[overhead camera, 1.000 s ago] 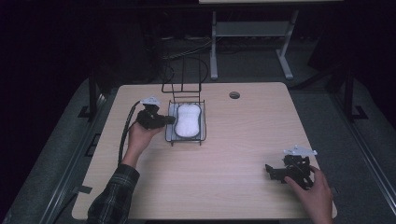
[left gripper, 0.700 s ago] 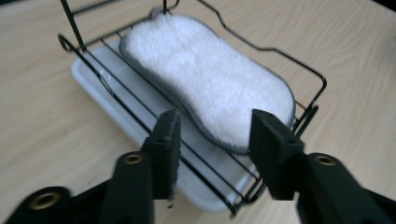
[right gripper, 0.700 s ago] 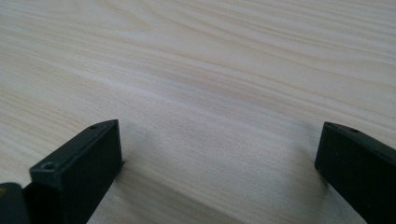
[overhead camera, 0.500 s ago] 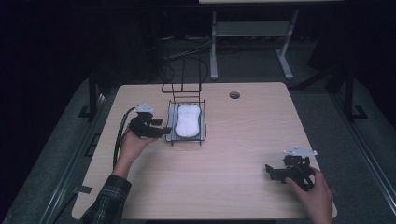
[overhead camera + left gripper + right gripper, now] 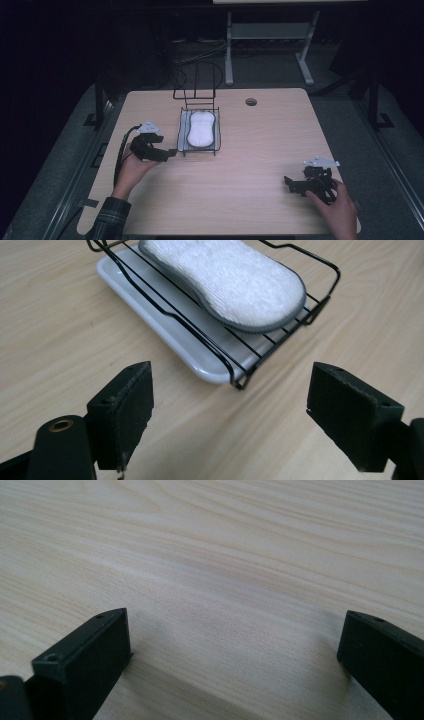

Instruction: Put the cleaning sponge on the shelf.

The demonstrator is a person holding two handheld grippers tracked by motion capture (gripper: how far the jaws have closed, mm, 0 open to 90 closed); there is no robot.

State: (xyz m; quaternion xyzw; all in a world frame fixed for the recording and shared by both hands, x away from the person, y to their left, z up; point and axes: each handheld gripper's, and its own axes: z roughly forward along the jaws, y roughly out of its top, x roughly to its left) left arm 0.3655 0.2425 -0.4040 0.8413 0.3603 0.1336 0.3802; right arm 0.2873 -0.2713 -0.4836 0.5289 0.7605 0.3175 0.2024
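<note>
A wooden table (image 5: 240,200) is seen from above. Near its far middle a black wire rack (image 5: 200,131) is placed on a white tray (image 5: 150,305), and a white sponge (image 5: 200,128) with a grey edge is laid flat on the rack. The left gripper (image 5: 170,153) is held just beside the rack's near left corner — its jaws have just been opening and are spread wide, with nothing between them; rack and sponge are seen just ahead of them. The right gripper (image 5: 290,183) is rested near the table's near right corner, well apart from the rack — its jaws are released over bare wood.
</note>
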